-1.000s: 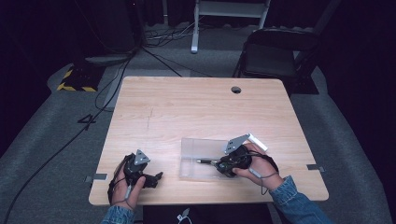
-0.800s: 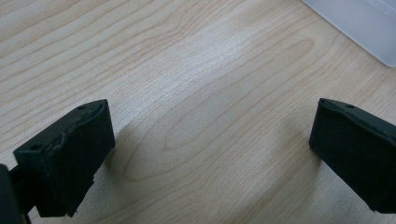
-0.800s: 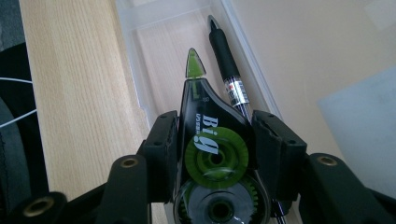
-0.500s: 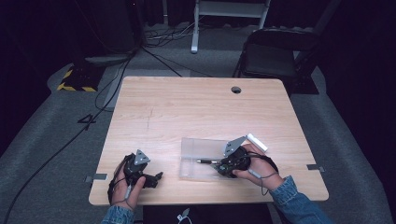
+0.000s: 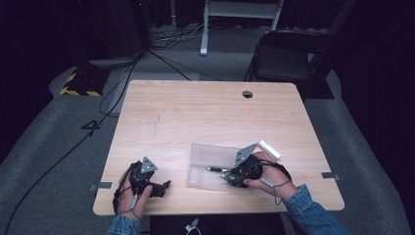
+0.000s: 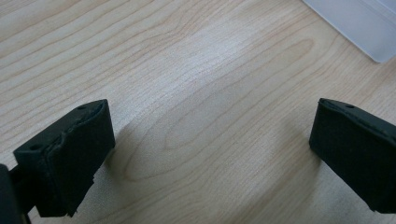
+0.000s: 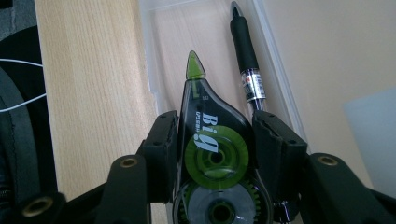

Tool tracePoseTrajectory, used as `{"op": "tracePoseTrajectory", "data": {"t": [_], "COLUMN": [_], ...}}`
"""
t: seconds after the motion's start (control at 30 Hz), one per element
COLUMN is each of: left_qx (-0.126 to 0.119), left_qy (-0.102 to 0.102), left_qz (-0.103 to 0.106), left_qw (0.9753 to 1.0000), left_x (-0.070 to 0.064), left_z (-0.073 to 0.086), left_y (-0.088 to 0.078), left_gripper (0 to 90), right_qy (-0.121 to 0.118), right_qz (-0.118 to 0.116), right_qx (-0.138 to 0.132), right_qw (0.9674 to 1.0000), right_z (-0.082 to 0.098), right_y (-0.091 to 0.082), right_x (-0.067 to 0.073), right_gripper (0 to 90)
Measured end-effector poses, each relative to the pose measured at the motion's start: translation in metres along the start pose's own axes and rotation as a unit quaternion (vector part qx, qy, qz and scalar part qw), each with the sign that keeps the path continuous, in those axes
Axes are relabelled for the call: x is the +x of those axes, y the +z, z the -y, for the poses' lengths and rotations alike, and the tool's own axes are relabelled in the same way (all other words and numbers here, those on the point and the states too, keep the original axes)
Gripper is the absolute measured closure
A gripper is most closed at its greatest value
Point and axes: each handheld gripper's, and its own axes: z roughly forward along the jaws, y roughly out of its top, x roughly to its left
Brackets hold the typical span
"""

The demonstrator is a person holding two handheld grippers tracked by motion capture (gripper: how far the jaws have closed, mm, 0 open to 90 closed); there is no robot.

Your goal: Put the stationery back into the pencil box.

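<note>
Fingers of the right gripper (image 7: 215, 140) clamp a correction-tape dispenser (image 7: 212, 154) (green); left gripper (image 6: 210, 149) fingers wide apart.

Blue denim sleeves (image 5: 313, 210) enter at the bottom of the frame; both black tongs (image 5: 155, 186) carry grey three-cornered plates (image 5: 148, 165) and thin cables.

Brightly lit wooden table (image 5: 205, 122) against dark, dim surroundings, soft overall blur in the high view, soft shadows beside the left gripper (image 6: 210, 154) jaws, right gripper (image 7: 212, 140) body blurred at the bottom edge
</note>
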Motion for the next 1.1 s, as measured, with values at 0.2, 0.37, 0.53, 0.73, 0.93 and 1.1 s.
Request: {"op": "tracePoseTrajectory", "data": {"t": [0.2,0.37,0.53,0.73,0.93,1.1], "left_qx": [0.0,0.0,-0.001,-0.001,-0.001,-0.001], "left_qy": [0.0,0.0,0.0,0.0,0.0,0.0], "left_qz": [0.0,0.0,0.0,0.001,0.001,0.001], "left_qw": [1.0,1.0,1.0,1.0,1.0,1.0], "left_x": [0.0,0.0,0.0001,0.0001,0.0001,0.0], "left_z": [0.0,0.0,0.0,0.0,0.0,0.0], "left_y": [0.0,0.0,0.0001,0.0001,0.0001,0.0001], "left_gripper": [0.4,0.4,0.4,0.4,0.4,0.5], "right_qy": [-0.006,-0.007,0.002,0.002,0.005,0.007], "right_qz": [-0.009,-0.018,-0.033,-0.034,-0.036,-0.046], "right_qx": [0.002,0.004,0.006,0.008,0.006,0.005], "right_qw": [0.9999,0.9998,0.9994,0.9994,0.9993,0.9989], "right_z": [0.0003,0.0012,0.0032,0.0042,0.0046,0.0045], "right_y": [0.0011,0.0021,0.0031,0.0025,0.0014,0.0019], "right_x": [0.0008,0.0001,-0.0014,-0.0026,-0.0026,-0.0028], "right_gripper": [52.2,51.9,51.5,49.8,49.4,48.2]}}
